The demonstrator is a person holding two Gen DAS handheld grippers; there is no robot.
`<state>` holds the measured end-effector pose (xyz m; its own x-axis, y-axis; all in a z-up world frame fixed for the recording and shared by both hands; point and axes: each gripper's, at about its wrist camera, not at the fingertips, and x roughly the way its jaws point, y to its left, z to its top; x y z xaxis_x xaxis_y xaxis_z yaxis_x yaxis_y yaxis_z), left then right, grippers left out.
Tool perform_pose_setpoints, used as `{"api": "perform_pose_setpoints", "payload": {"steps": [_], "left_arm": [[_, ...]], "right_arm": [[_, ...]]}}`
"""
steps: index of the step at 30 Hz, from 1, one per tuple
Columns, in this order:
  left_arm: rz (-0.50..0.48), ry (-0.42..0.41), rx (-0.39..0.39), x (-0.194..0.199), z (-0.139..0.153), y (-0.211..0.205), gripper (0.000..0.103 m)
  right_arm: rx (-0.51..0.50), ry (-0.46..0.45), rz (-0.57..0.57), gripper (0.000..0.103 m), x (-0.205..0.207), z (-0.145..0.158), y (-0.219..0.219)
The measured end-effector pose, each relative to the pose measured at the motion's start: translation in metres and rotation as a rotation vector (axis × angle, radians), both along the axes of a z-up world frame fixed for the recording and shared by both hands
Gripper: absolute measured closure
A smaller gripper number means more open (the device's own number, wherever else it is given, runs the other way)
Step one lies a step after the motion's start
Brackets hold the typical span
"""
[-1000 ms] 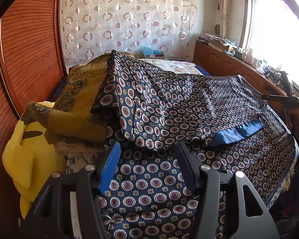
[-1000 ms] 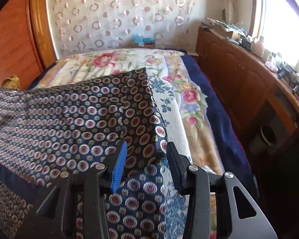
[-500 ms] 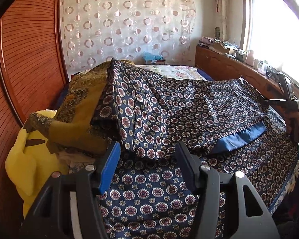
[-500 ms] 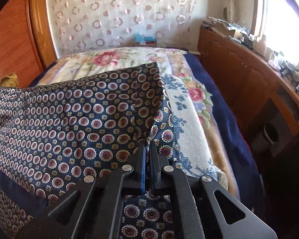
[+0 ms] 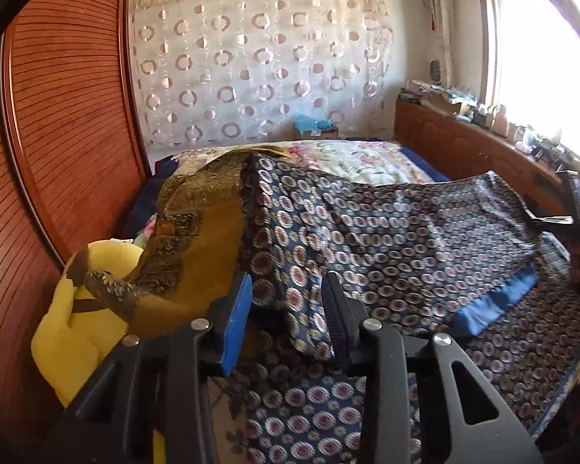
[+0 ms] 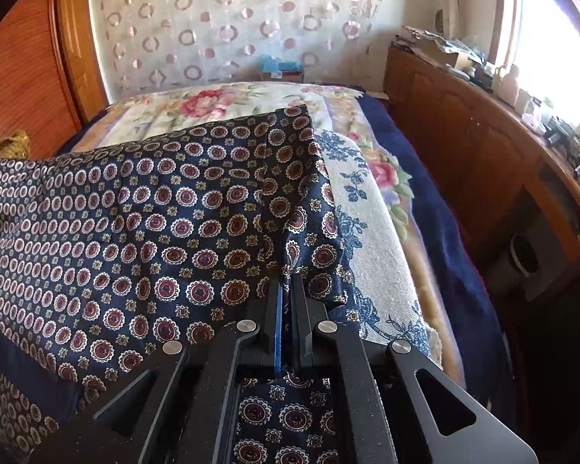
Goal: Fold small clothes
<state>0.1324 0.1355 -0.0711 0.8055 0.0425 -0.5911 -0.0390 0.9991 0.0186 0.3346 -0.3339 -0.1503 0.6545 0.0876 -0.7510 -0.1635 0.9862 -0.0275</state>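
Right hand-held gripper (image 6: 288, 301) clamped on right corner of navy patterned cloth (image 6: 154, 208). Left hand-held gripper (image 5: 286, 321) narrowing, unclamped, straddling near-left corner; long axis left-right.

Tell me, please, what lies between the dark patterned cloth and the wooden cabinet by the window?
In the right wrist view, floral bedding with a dark blue border lies between the patterned cloth and the wooden cabinet.

Navy medallion-print garment (image 6: 143, 232) lies folded over across the bed.
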Motion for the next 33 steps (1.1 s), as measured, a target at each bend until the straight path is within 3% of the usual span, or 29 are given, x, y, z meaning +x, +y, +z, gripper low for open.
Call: {"api": "perform_pose_setpoints", "payload": {"steps": [4, 5, 6, 7, 12, 20, 27, 33], "left_arm": [[0.015, 0.045, 0.020, 0.014, -0.009, 0.003, 0.069], [0.005, 0.049, 0.018, 0.015, -0.012, 0.003, 0.078], [-0.012, 0.059, 0.007, 0.016, -0.014, 0.002, 0.100], [-0.014, 0.069, 0.001, 0.017, -0.016, 0.002, 0.103], [-0.042, 0.030, -0.035, 0.002, -0.004, -0.006, 0.103], [-0.072, -0.026, -0.120, -0.030, 0.019, -0.006, 0.103], [-0.062, -0.015, -0.157, -0.057, 0.013, 0.005, 0.103], [-0.040, 0.040, -0.168, -0.081, -0.011, 0.009, 0.103]], "right_arm": [[-0.002, -0.003, -0.003, 0.102, -0.001, -0.001, -0.001], [-0.002, -0.003, -0.002, 0.102, -0.001, -0.001, -0.001], [-0.002, -0.004, -0.002, 0.102, -0.001, 0.000, -0.001], [-0.002, -0.007, -0.002, 0.102, -0.001, 0.000, -0.001], [0.021, -0.046, 0.039, 0.103, -0.014, 0.006, 0.001], [0.129, -0.117, 0.091, 0.103, -0.050, 0.046, -0.016], [0.197, -0.164, 0.102, 0.103, -0.083, 0.076, -0.048], [0.175, -0.145, 0.118, 0.103, -0.115, 0.075, -0.058]]}}
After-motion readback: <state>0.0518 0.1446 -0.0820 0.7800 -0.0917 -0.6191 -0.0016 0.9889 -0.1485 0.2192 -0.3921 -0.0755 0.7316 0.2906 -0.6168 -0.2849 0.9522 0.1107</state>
